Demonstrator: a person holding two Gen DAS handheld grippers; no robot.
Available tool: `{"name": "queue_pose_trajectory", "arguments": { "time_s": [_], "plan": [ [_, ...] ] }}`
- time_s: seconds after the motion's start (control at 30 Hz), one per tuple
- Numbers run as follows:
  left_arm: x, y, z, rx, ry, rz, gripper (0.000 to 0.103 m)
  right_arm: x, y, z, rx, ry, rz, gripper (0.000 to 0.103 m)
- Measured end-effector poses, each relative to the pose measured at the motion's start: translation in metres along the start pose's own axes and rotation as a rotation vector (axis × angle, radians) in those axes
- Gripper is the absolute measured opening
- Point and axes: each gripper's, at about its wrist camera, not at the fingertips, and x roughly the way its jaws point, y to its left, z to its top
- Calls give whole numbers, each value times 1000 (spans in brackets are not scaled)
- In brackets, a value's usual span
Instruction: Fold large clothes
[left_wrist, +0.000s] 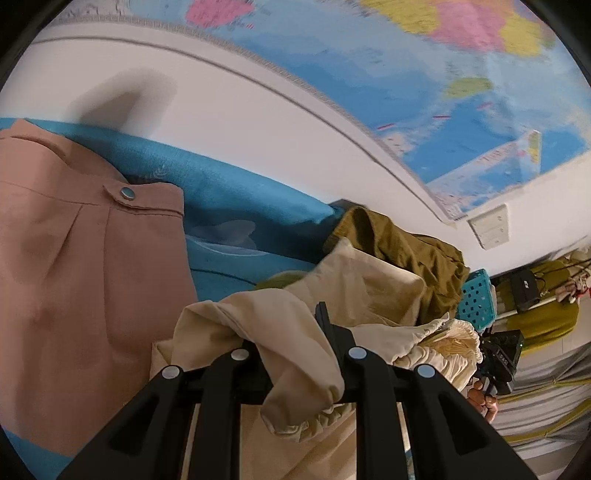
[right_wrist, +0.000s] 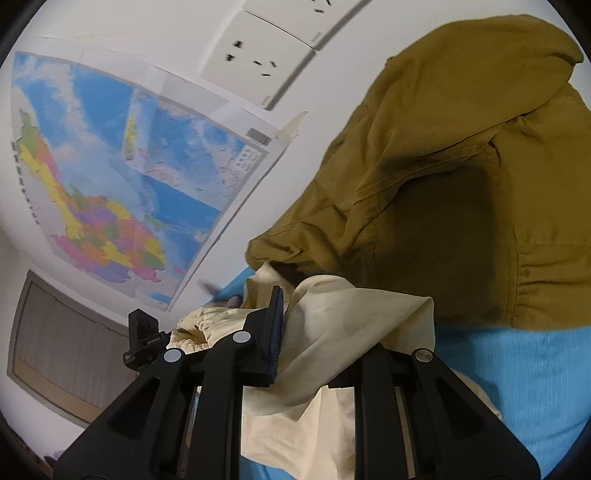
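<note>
A cream garment (left_wrist: 295, 332) with a gathered elastic edge hangs between both grippers above a blue bed cover (left_wrist: 236, 206). My left gripper (left_wrist: 291, 347) is shut on a bunch of its cloth, which drapes over the fingers. My right gripper (right_wrist: 295, 332) is shut on another part of the same cream garment (right_wrist: 351, 325); its left finger (right_wrist: 271, 332) shows, the right one is buried under cloth. In the left wrist view the other gripper (left_wrist: 498, 354) and a hand show at the right, behind the gathered edge.
A pink garment (left_wrist: 74, 277) with a snap button lies flat at the left on the bed. An olive-green garment (right_wrist: 461, 184) is heaped against the white wall. A wall map (right_wrist: 129, 166), a socket plate (right_wrist: 258, 55) and a teal basket (left_wrist: 476, 299) are nearby.
</note>
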Motion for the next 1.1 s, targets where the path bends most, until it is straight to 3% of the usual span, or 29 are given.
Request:
{"name": "queue_pose_trajectory", "arguments": {
  "time_s": [0.23, 0.3, 0.37, 0.4, 0.57, 0.7, 0.8, 0.83, 0.9, 1.0, 1.1],
  "plan": [
    [22, 14, 14, -30, 26, 17, 17, 15, -5, 10, 16, 11, -31, 24],
    [28, 18, 17, -39, 32, 15, 17, 16, -3, 11, 12, 10, -34, 38],
    [32, 20, 19, -44, 39, 10, 17, 12, 2, 9, 5, -1, -10, 78],
    [34, 22, 20, -47, 41, 12, 17, 10, 7, 7, -9, -18, -12, 80],
    [42, 26, 24, -57, 49, 9, 17, -14, 44, -13, -180, -84, -17, 79],
    [48, 28, 26, -58, 58, 11, 18, 12, 87, -54, -478, -4, -152, 76],
    [48, 20, 25, -21, 47, 27, 18, 55, 102, -74, -656, 44, -319, 75],
    [46, 16, 24, -1, 39, 35, 19, 68, 102, -76, -687, 53, -360, 70],
    [42, 10, 21, 20, 24, 28, 26, 98, 96, -73, -726, 76, -457, 40],
    [26, 2, 15, 54, -12, -6, 40, 117, 82, -59, -687, 91, -474, 28],
    [2, -9, 8, 100, -75, -35, 45, 121, 80, -51, -678, 76, -471, 18]
  ]
}}
